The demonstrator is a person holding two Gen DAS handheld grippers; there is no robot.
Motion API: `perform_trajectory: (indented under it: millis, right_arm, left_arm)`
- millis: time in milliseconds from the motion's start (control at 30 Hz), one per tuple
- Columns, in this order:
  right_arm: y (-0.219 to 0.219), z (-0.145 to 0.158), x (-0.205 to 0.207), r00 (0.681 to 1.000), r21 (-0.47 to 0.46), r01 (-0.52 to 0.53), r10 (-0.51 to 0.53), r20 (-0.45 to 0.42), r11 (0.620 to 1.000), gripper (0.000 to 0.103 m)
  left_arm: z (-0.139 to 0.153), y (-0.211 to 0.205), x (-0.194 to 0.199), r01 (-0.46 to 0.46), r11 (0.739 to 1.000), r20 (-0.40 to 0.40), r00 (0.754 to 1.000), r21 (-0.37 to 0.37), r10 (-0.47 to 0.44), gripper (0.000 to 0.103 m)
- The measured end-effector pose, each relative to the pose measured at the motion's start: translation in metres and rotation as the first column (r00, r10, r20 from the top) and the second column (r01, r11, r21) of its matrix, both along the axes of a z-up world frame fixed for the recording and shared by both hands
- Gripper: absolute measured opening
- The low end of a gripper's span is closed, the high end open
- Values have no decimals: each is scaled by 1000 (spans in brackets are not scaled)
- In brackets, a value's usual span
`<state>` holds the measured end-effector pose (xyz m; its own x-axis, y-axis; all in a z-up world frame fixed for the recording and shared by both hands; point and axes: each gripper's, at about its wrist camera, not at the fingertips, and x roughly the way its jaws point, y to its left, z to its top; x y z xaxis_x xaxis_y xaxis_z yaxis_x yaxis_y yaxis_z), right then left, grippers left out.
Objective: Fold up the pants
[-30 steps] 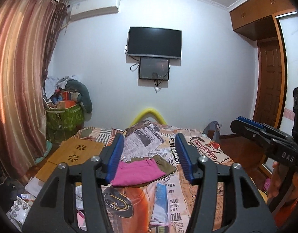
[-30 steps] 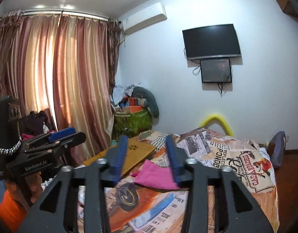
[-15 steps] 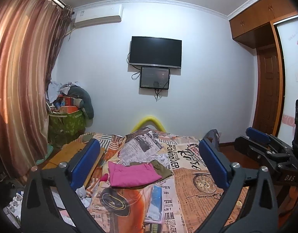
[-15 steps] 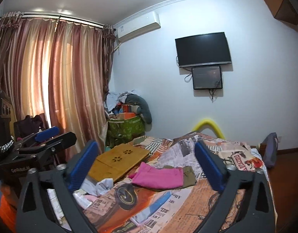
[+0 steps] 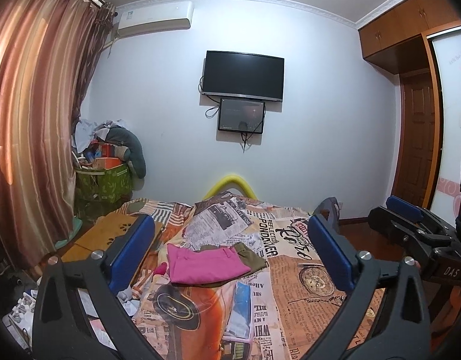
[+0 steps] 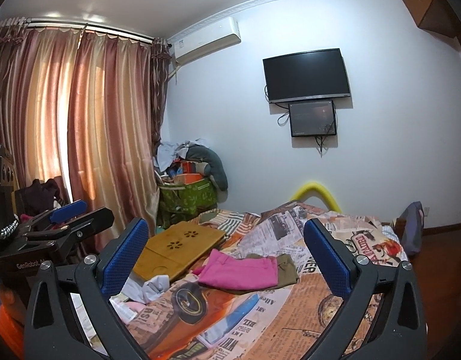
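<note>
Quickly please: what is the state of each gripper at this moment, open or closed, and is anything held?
Left gripper: open wide, holding nothing.
Right gripper: open wide, holding nothing.

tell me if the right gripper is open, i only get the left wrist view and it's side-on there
Observer: Yes, the right gripper is open with nothing between its fingers.
Operator: anything by the window i can't see
Observer: A dark clothes pile sits in front of the curtain.
Operator: is the wooden tray whole, my finger covers it
Observer: Yes, the tray lies flat, with two flower cutouts.
</note>
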<state>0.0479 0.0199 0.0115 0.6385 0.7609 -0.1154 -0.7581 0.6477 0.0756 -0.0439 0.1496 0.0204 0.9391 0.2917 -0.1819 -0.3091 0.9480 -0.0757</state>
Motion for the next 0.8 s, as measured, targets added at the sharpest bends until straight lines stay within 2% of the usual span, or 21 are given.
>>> perform_trajectory:
  millis: [800]
  right_arm:
    - [-1,1,0,1000,-23,23,-24,-18,999,103]
  left_arm:
    - [-9,-2,12,12,1000,-28,1000,8,-12,103]
